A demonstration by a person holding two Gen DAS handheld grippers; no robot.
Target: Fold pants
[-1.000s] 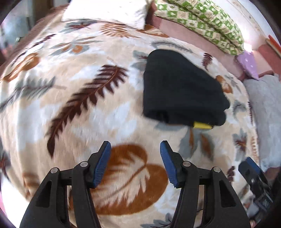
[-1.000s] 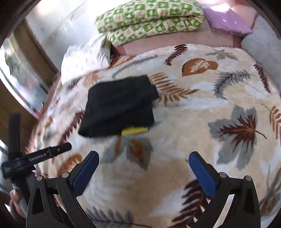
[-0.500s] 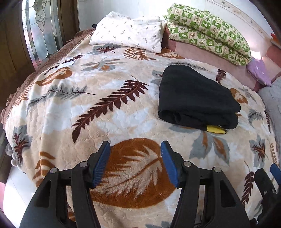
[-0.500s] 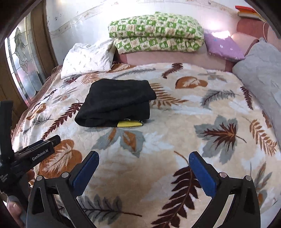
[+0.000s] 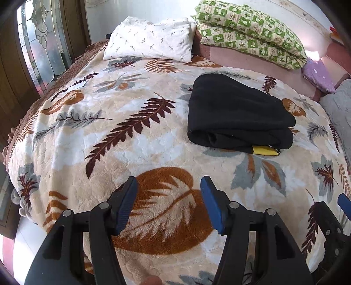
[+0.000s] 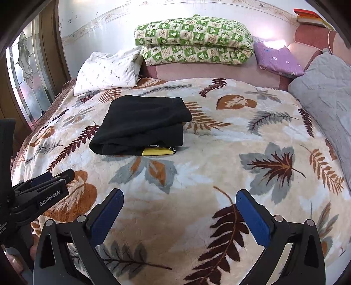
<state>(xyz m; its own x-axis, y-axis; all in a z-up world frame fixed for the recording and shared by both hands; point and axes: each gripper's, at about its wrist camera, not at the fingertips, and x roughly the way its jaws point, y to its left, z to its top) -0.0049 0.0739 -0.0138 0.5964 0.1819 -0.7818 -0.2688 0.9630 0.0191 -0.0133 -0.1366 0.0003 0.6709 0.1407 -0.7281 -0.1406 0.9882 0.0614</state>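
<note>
A leaf-patterned blanket (image 6: 219,140) covers the bed, pillows (image 6: 107,70) against the far white wall (image 6: 105,19), a leaded-glass window (image 5: 41,43) at left.

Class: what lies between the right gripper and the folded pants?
Only bare leaf-print blanket separates the right gripper from the pants, per the right wrist view.

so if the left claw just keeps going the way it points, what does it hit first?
Likely the leaf-print blanket: the open left claw aims at its brown leaf, short and left of the folded black pants. Depth is unclear.
</note>
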